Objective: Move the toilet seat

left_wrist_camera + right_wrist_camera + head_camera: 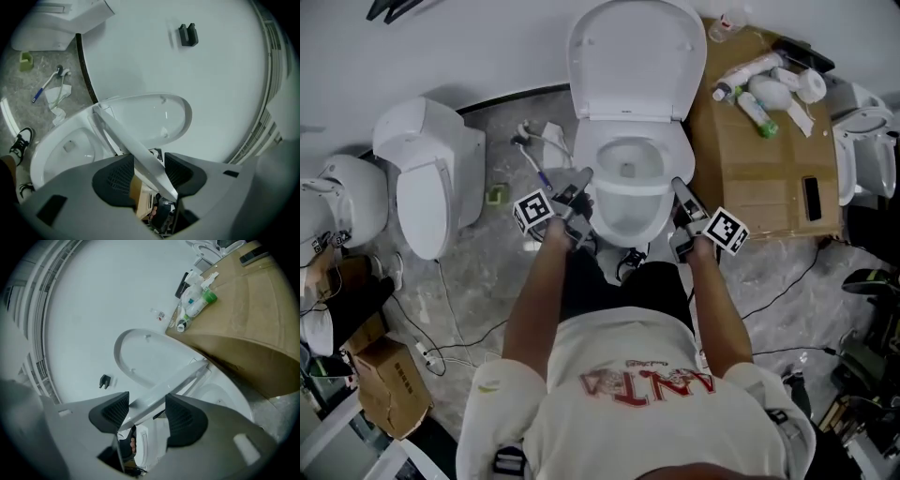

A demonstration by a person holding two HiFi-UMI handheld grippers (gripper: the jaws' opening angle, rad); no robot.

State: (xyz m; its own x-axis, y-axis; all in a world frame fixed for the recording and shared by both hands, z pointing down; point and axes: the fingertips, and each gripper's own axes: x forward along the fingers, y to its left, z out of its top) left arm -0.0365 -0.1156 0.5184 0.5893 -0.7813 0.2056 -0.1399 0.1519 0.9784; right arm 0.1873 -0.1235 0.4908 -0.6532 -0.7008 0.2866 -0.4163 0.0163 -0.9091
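Room's pretty bare: plain white wall (441,47) at the back, a dark strip (506,98) along its base, and a grey marbled floor (478,272) with cables (441,347) trailing across it. The light is flat and even. A spare white toilet (431,178) stands on the left, with another one (342,197) at the far left edge. On the right a big cardboard box (750,169) has a pile of bottles (755,111) and a flat black gadget (812,198) on top. There's a smaller cardboard box (394,384) at lower left, a little green pot (496,195) on the floor, and a black bracket (188,34) on the wall.
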